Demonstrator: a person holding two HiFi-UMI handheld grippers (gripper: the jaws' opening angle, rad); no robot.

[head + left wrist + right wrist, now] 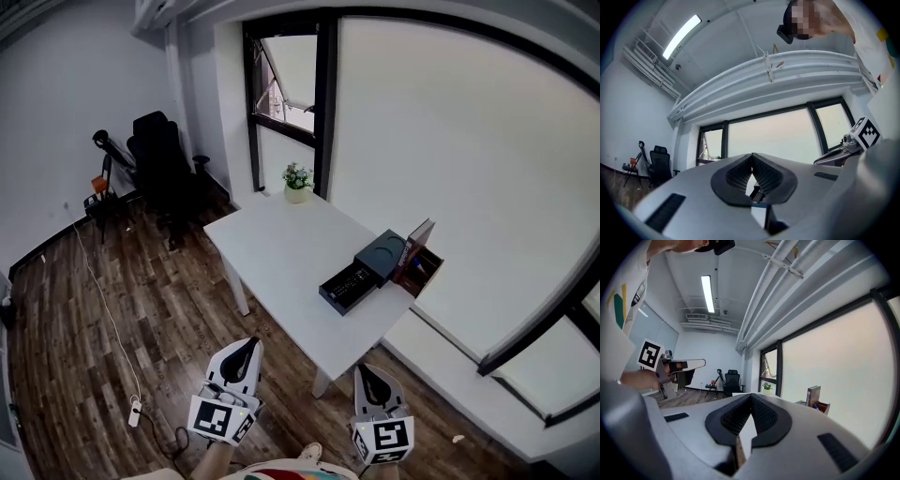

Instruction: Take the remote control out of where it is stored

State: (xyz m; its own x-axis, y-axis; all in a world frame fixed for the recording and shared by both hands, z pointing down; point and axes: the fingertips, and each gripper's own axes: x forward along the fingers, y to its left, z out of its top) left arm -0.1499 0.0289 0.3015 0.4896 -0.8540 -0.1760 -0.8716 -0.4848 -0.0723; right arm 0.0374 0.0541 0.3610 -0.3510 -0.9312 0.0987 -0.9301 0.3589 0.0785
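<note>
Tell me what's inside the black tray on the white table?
A dark remote with buttons lies inside the black tray. Whatever is in the grey box right behind it is hidden, because that box is covered on top.

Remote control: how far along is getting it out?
Done: the drawer of the dark box on the white table looks already pulled out. In hand: nothing; left gripper and right gripper hang short of the table, jaws shut and empty. Left: reach in, grip the remote control lying in the drawer, lift it clear.
</note>
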